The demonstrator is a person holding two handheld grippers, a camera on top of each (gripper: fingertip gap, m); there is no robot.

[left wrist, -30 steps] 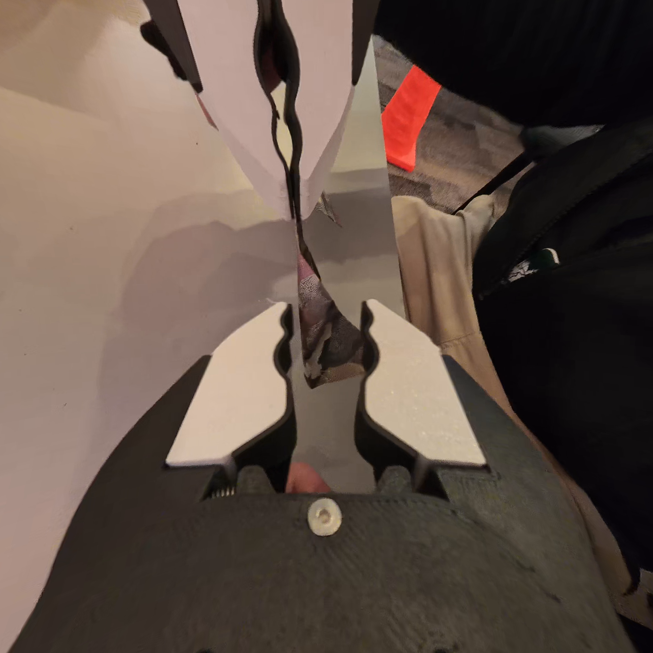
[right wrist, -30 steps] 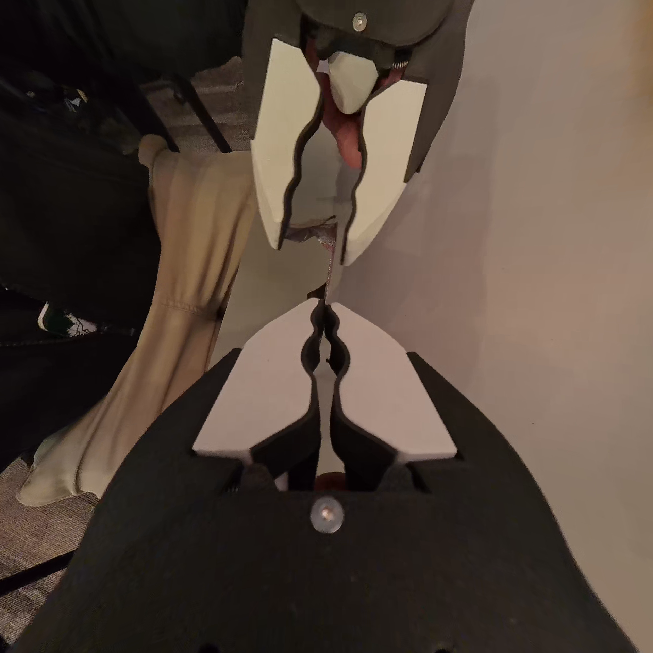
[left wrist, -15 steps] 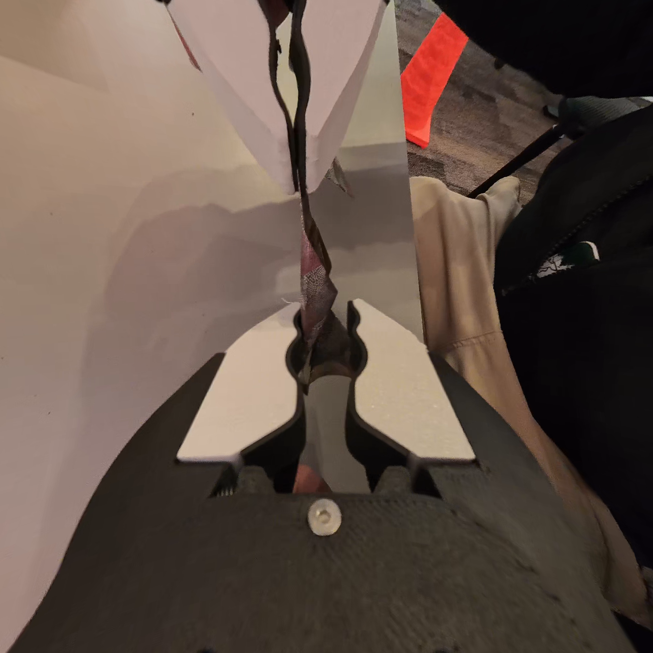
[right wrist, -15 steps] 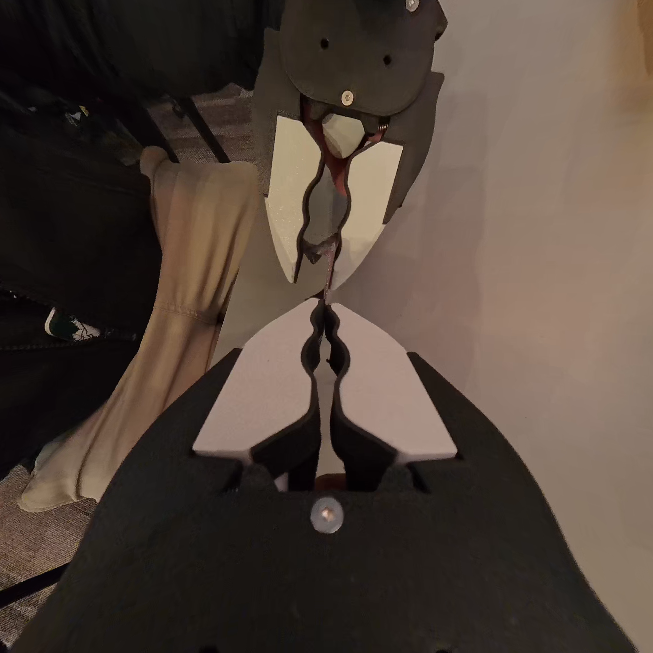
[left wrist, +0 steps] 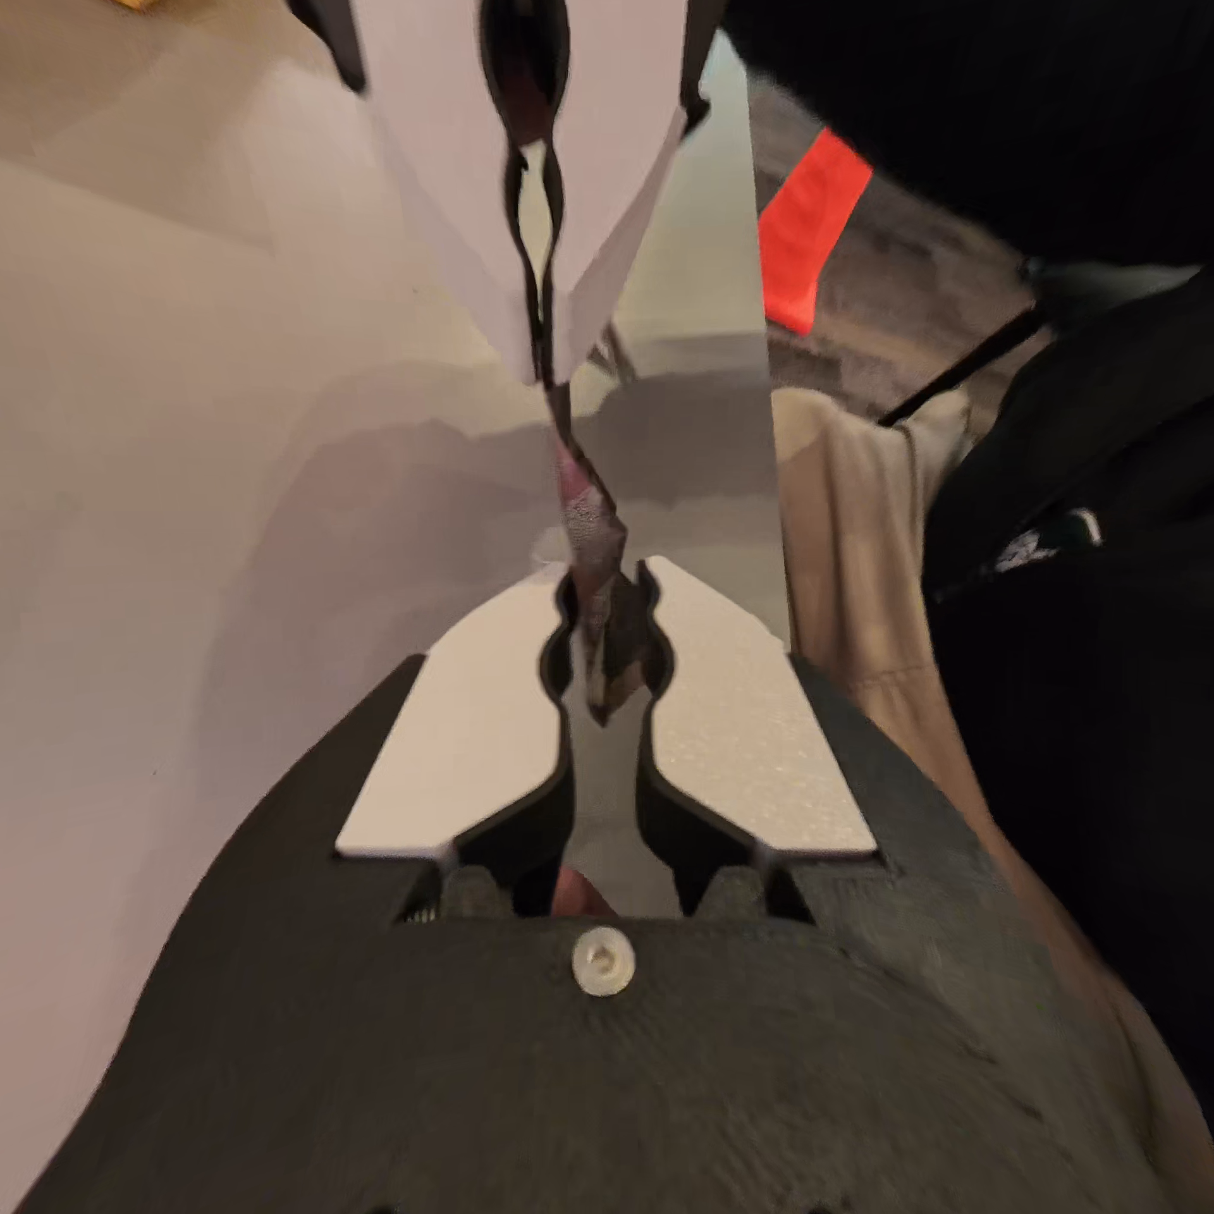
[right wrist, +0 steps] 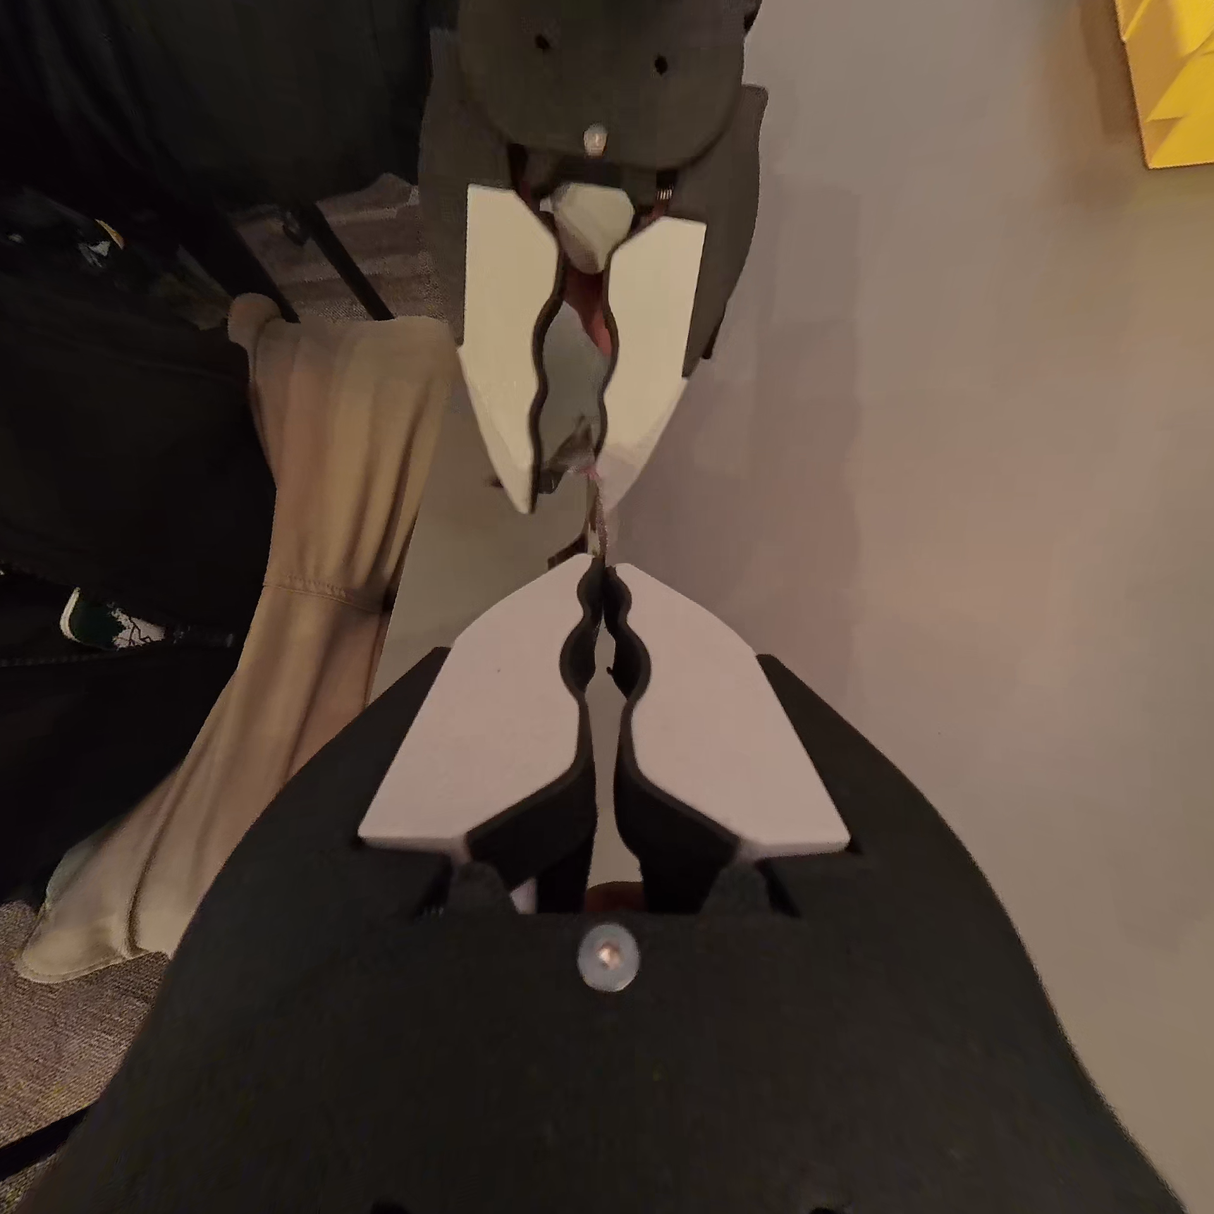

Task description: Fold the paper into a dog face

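Right hand-held gripper [right wrist: 601, 578] clamped on patterned paper [left wrist: 591, 525]; left hand-held gripper [left wrist: 607, 584] jaws slightly apart around paper's other end, above white counter [left wrist: 197, 460].

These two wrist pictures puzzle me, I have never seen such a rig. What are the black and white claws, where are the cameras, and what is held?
No robot arm is here: a person holds a hand-held two-finger gripper in each hand, and each carries a camera looking along its own fingers. The left wrist view shows the left gripper at the bottom and the right gripper facing it from above; the right wrist view shows the reverse. Between them hangs the paper, a small patterned piece seen nearly edge-on. The right gripper's jaws are pinched shut on one end; the left gripper's jaws are narrowly parted around the other end, and I cannot tell whether they grip it. Below is a pale table, with yellow paper at its far edge.
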